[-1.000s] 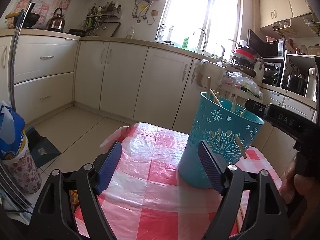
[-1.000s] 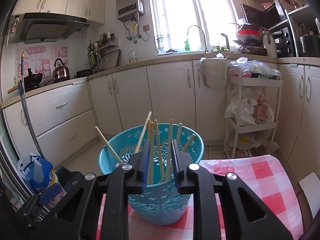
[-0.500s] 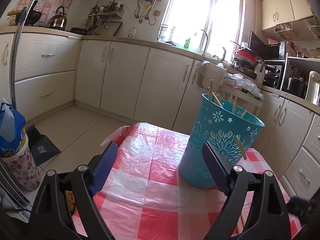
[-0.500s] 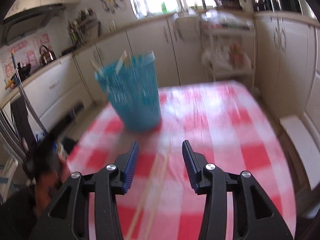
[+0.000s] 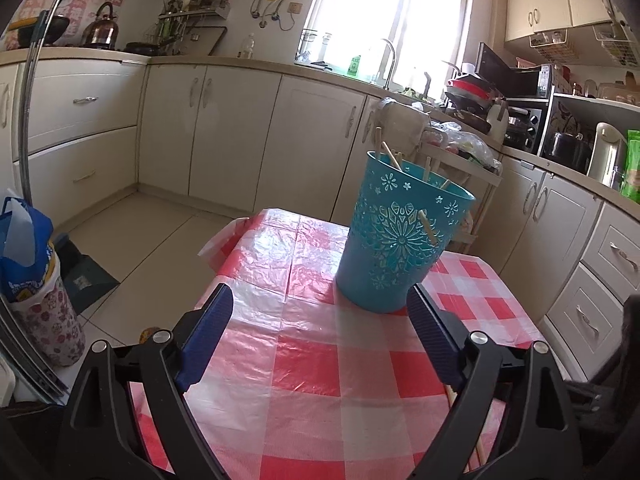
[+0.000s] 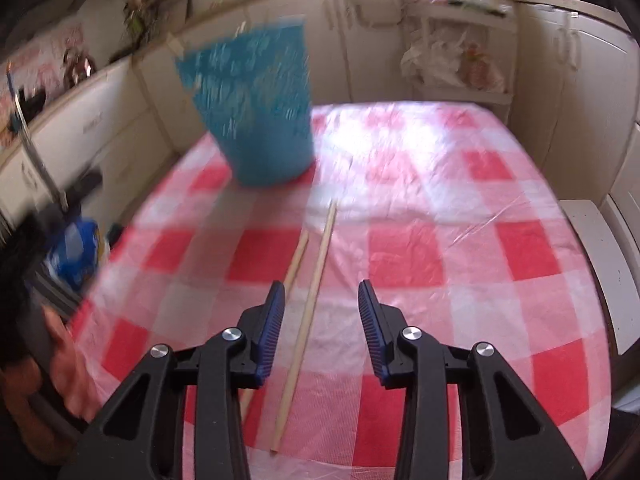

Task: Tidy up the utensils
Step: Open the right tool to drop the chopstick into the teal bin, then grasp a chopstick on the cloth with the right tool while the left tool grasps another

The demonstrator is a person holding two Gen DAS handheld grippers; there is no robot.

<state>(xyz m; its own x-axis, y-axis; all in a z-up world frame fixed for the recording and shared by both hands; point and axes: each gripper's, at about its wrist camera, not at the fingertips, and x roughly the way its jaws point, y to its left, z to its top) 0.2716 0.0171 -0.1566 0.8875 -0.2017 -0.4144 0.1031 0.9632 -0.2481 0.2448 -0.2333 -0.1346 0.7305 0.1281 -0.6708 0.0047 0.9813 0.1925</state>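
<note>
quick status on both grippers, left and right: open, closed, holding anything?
Left gripper: opening wide, nothing between its fingers; the teal plastic basket stands beyond them.
Right gripper: closing, empty, over two wooden chopsticks lying on the checked tablecloth.

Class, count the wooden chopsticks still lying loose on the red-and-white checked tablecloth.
2. One long wooden chopstick lies between the right gripper's fingers; a second lies just left of it, partly hidden behind a finger. More stand in the teal basket.

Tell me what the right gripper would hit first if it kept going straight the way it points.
Most likely the longer chopstick lying on the checked tablecloth: it runs between the fingers of the right gripper, whose jaws are closing without touching it. The blue basket stands farther off. Blur makes depth uncertain.
</note>
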